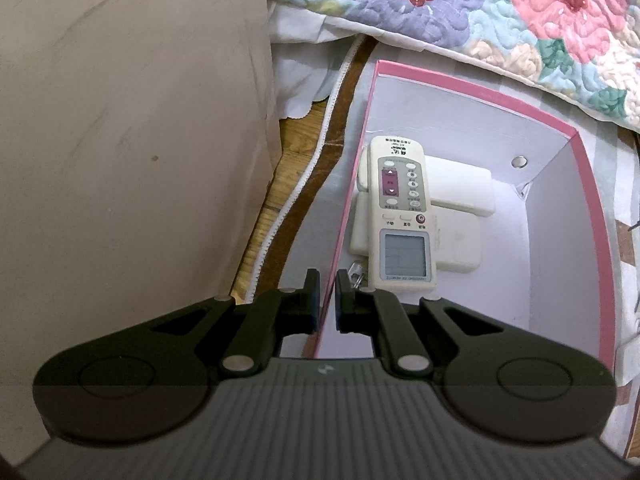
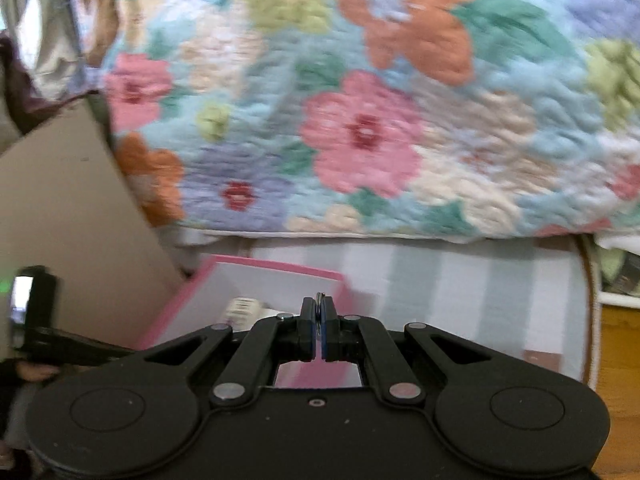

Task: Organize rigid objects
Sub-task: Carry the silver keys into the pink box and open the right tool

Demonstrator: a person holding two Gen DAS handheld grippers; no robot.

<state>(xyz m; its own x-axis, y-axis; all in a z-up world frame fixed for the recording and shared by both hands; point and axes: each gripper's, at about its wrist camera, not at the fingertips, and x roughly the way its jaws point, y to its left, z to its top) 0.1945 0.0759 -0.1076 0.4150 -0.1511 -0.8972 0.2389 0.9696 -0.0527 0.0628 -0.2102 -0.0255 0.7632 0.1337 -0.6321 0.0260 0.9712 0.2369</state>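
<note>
The left gripper (image 1: 327, 300) is clenched on the thin near-left wall of the pink-rimmed, white-lined cardboard box (image 1: 560, 184), and it should keep that wall steady so the light box does not slide on the striped sheet (image 2: 460, 280). Inside the box a cream plastic air-conditioner remote with a grey screen (image 1: 400, 208) lies across flat white plastic blocks (image 1: 460, 188). The right gripper (image 2: 319, 328), over the box's near edge, pinches a thin metallic sliver (image 2: 319, 300) I cannot identify; release it low inside the box.
</note>
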